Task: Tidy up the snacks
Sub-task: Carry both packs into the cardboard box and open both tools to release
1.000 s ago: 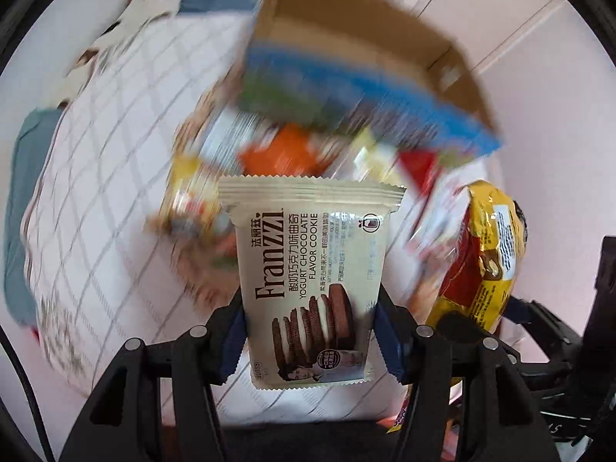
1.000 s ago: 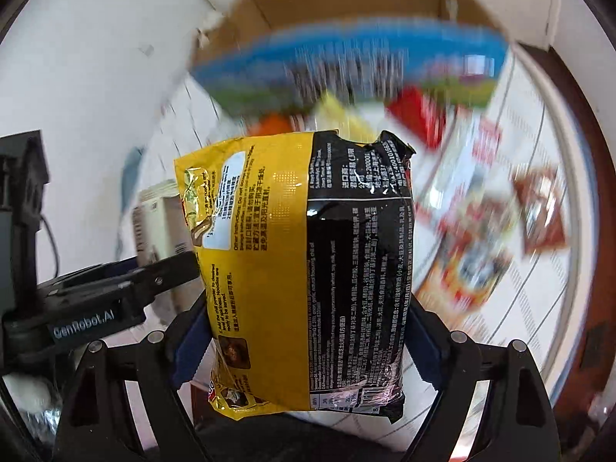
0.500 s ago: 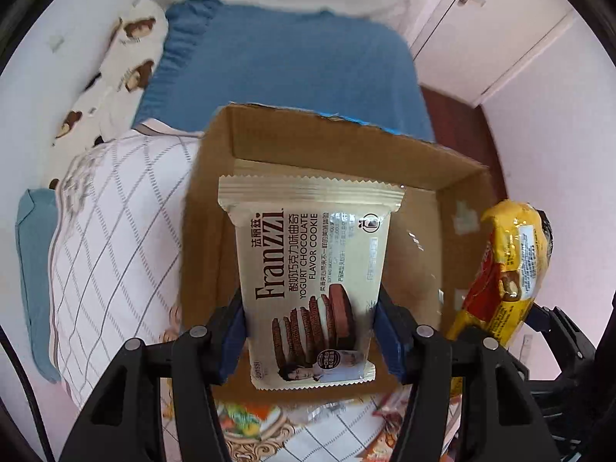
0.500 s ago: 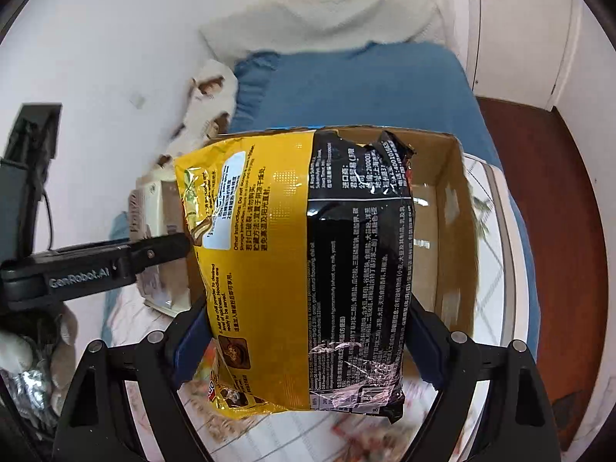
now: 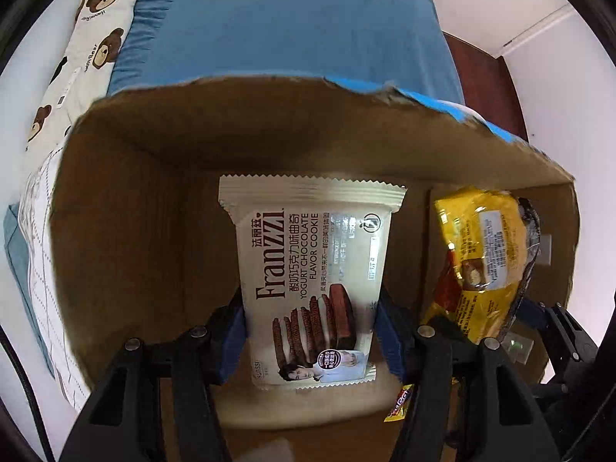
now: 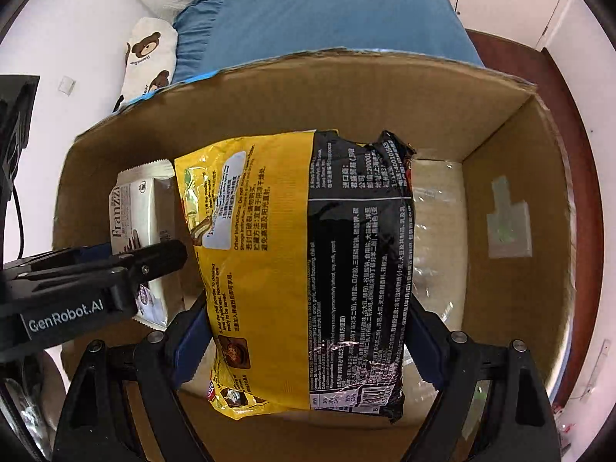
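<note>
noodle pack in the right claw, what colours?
Yellow and black: the noodle pack has a yellow left part and a black right part with white print. Best in the right wrist view.

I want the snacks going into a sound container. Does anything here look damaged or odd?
The cardboard box has a ragged far rim where its flaps look torn off, leaving blue print scraps. A taped patch marks its right inner wall. The cookie packet and noodle bag look intact.

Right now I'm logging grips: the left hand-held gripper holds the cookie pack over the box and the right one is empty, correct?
Not quite: the right hand-held gripper is shut on a noodle bag, as the right wrist view shows. The rest stands.
</note>
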A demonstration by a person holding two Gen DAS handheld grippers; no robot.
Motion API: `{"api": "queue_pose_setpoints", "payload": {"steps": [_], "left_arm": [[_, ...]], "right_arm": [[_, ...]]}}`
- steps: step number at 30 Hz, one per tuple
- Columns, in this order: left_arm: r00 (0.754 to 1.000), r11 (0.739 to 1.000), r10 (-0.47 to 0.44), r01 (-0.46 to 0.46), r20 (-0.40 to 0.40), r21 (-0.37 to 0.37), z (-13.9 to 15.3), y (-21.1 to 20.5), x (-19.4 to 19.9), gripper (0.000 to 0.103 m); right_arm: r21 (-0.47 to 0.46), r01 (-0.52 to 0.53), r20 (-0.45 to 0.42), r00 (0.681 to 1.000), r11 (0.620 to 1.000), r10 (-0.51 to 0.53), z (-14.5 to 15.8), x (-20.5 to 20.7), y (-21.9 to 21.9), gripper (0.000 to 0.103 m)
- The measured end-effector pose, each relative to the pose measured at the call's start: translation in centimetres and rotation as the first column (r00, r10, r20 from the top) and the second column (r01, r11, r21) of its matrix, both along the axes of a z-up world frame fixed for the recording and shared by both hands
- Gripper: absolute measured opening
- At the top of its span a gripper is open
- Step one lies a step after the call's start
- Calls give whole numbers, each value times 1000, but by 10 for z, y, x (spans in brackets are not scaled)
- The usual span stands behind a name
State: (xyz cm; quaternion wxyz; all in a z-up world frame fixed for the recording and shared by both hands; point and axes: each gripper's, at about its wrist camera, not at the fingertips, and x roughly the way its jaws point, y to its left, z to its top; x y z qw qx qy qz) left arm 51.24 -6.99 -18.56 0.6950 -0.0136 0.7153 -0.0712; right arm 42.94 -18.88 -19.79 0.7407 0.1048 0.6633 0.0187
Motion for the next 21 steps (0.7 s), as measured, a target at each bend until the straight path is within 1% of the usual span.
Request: {"api": "queue_pose_setpoints", "payload": {"steps": [1, 2, 4, 5, 7, 9, 12, 13, 15, 17, 21], "left_arm": [[1000, 1000, -1, 1, 16, -1, 1, 0, 2, 60], [1000, 1000, -7, 7, 29, -3, 1, -1, 3, 63], [999, 1000, -12, 12, 36, -15, 4, 0, 4, 88], [999, 1000, -15, 16, 43, -23, 6, 0, 4, 91], [998, 1000, -13, 14, 59, -15, 12, 1, 4, 91], [997, 1000, -7, 8, 73, -16, 17, 4, 2, 91], [991, 1000, 4, -5, 132, 3, 32, 9, -9, 91], [988, 1000, 6, -8, 152, 14, 34, 13, -12, 91], [978, 999, 6, -14, 206, 37, 47, 14, -28, 91], [969, 999, 6, -19, 248, 48, 55, 21, -36, 91], [939, 999, 20, -36, 342, 40, 78, 30, -72, 91]], "right_arm": [[-16, -7, -7, 1000, 1000, 7, -5, 3, -1, 91], [-40, -26, -15, 1000, 999, 26, -8, 6, 1, 94], [-47, -39, -24, 999, 998, 38, -10, 8, 6, 99], [-32, -45, -21, 999, 998, 45, -9, 7, 9, 99], [-27, -59, -10, 998, 998, 59, -3, 6, 14, 99], [-54, -73, 2, 997, 996, 74, 1, 0, 15, 99], [-86, -69, 17, 997, 994, 71, 8, -12, 14, 99], [-89, -62, 25, 998, 994, 64, 17, -17, 15, 99], [-113, -49, 58, 997, 992, 55, 28, -30, 13, 99], [-135, -39, 93, 994, 990, 51, 45, -46, 10, 99], [-151, -8, 164, 986, 989, 33, 73, -78, 11, 99]]}}
